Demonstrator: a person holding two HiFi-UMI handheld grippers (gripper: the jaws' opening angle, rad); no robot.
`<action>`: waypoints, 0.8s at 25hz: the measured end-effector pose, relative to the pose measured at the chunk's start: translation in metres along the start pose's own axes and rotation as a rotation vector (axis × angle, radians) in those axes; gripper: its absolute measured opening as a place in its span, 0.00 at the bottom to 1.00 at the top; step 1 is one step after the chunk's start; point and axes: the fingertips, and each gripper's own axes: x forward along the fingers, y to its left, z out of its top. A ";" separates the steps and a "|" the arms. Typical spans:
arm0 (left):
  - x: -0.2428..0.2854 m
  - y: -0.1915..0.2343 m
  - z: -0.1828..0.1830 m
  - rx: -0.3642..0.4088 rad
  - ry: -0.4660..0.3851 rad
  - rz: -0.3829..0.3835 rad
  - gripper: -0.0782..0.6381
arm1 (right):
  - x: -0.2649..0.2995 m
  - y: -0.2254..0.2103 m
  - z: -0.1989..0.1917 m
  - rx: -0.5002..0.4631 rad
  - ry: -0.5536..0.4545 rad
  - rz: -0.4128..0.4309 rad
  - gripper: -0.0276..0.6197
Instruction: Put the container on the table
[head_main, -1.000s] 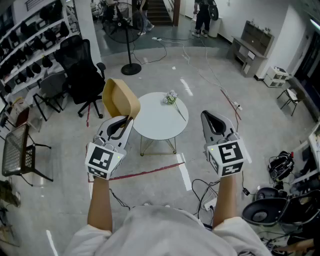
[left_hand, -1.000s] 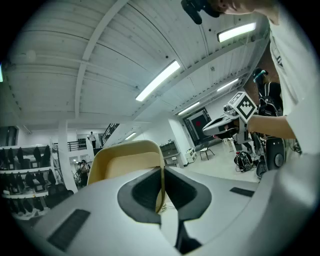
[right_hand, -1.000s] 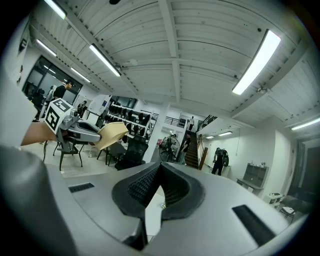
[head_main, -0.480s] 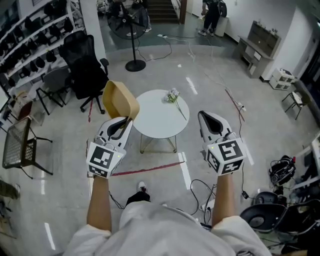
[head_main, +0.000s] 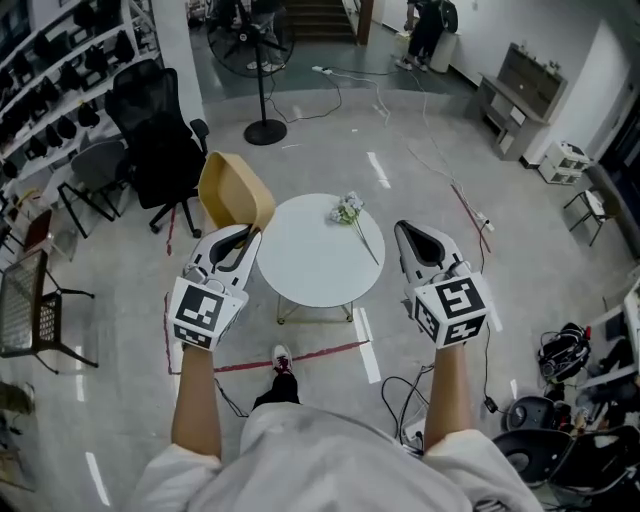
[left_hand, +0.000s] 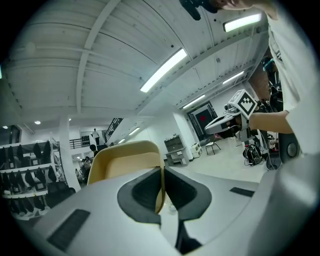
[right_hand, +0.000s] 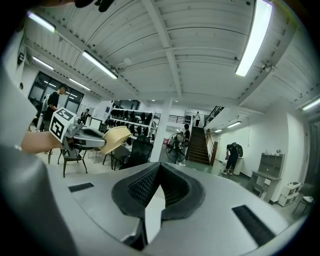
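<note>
1. your left hand-held gripper has its jaws pinched on the thin rim of the tan container. in the left gripper view the wall of the container runs down between the two dark pads, with no gap on either side.
2. the container is in the air, tilted on edge above the left hand-held gripper. in the head view it shows just past the left rim of the round white tabletop; it does not rest on it.
3. your right hand-held gripper is empty. in the right gripper view its jaws meet at the tips with nothing between them.
4. the right hand-held gripper hangs off the right side of the tabletop, well apart from the left one, and the tabletop shows between the two.
5. a small bunch of flowers lies on the far right part of the tabletop, its stem pointing toward the right rim.
6. a black office chair stands on the floor behind the container, and a red tape line crosses the floor on your side of the tabletop.
</note>
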 end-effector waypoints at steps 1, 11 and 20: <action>0.016 0.016 -0.005 0.002 0.000 -0.004 0.15 | 0.019 -0.007 0.002 0.004 -0.004 -0.006 0.06; 0.175 0.150 -0.073 0.031 0.052 -0.120 0.15 | 0.198 -0.050 -0.003 0.068 0.059 -0.041 0.06; 0.323 0.149 -0.210 0.109 0.294 -0.299 0.16 | 0.279 -0.090 -0.081 0.147 0.205 -0.045 0.06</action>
